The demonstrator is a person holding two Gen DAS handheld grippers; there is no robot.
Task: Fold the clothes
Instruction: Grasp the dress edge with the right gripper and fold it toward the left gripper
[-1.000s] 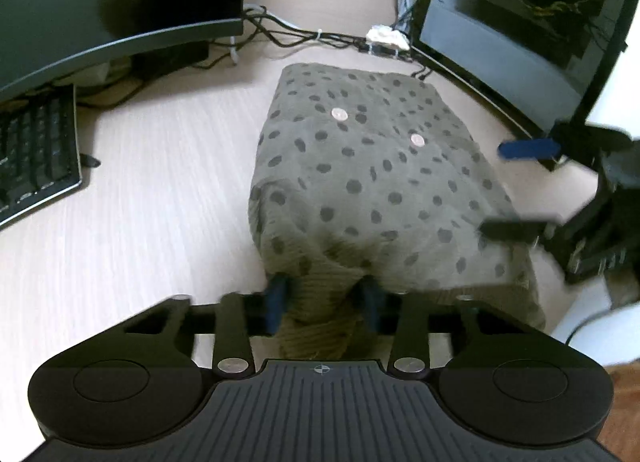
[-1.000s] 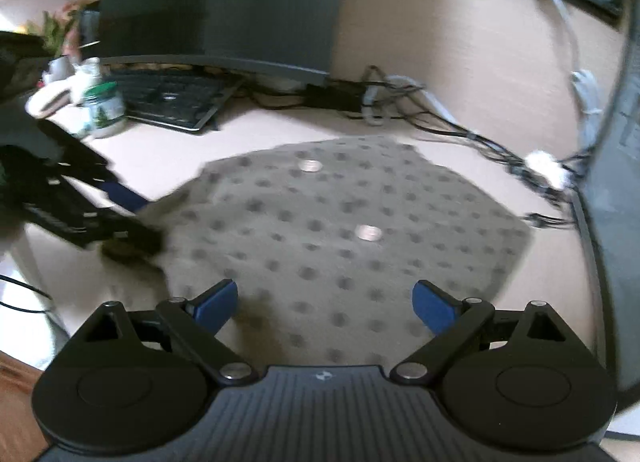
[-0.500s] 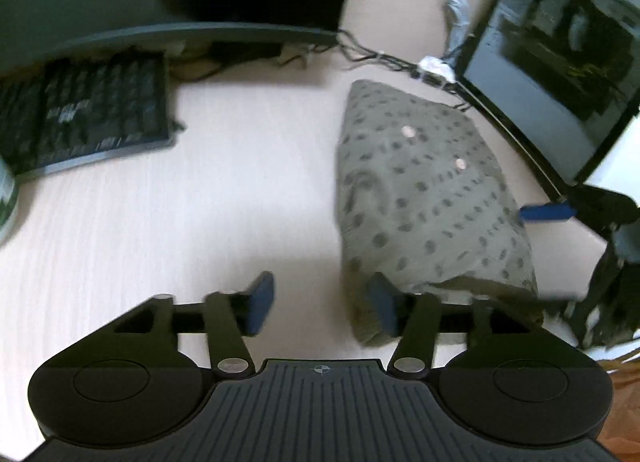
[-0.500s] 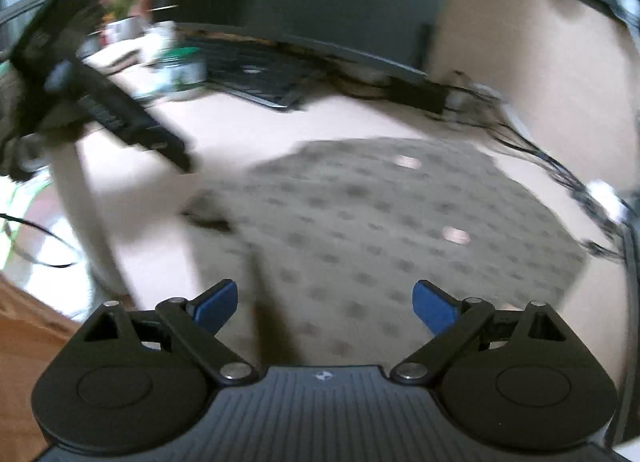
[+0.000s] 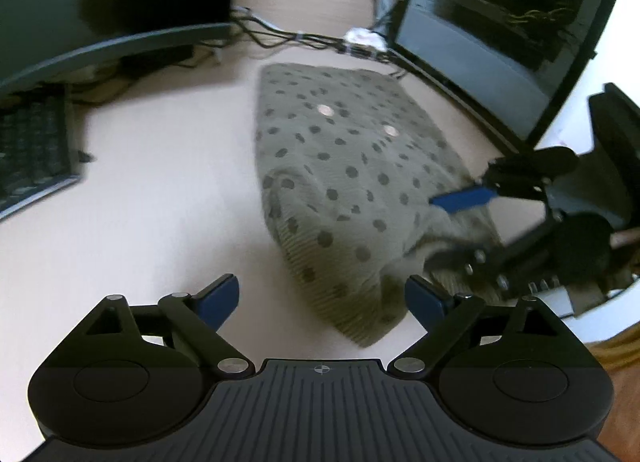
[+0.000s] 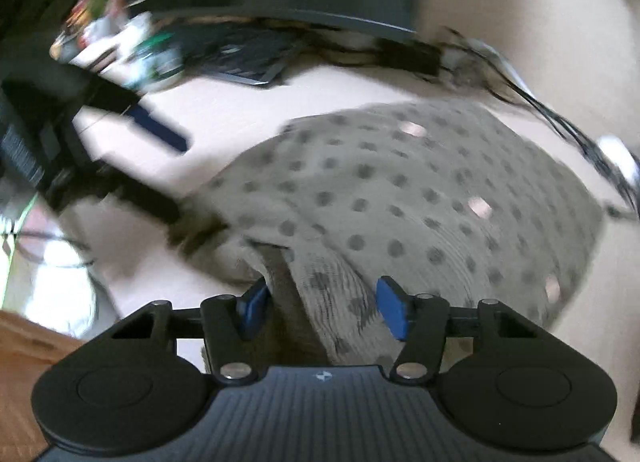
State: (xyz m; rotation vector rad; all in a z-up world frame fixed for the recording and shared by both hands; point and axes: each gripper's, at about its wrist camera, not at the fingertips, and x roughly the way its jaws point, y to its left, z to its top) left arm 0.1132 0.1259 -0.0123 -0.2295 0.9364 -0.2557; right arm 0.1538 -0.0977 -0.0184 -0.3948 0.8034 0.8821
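Folded spotted sweater (image 5: 340, 166) on the desk (image 5: 160, 202)

Left gripper (image 5: 322, 298) spread wide, empty, hem at its 1 o'clock; right gripper (image 6: 320, 308) partly open astride the sweater's edge, not clamped.

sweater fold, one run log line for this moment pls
left gripper: open, nothing held | right gripper: fingers straddling ribbed hem, not clamped | polka-dot sweater: folded on desk | step: right-side grasp pending

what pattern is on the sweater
Dark polka dots on olive-grey knit sweater, clearest in the left wrist view.
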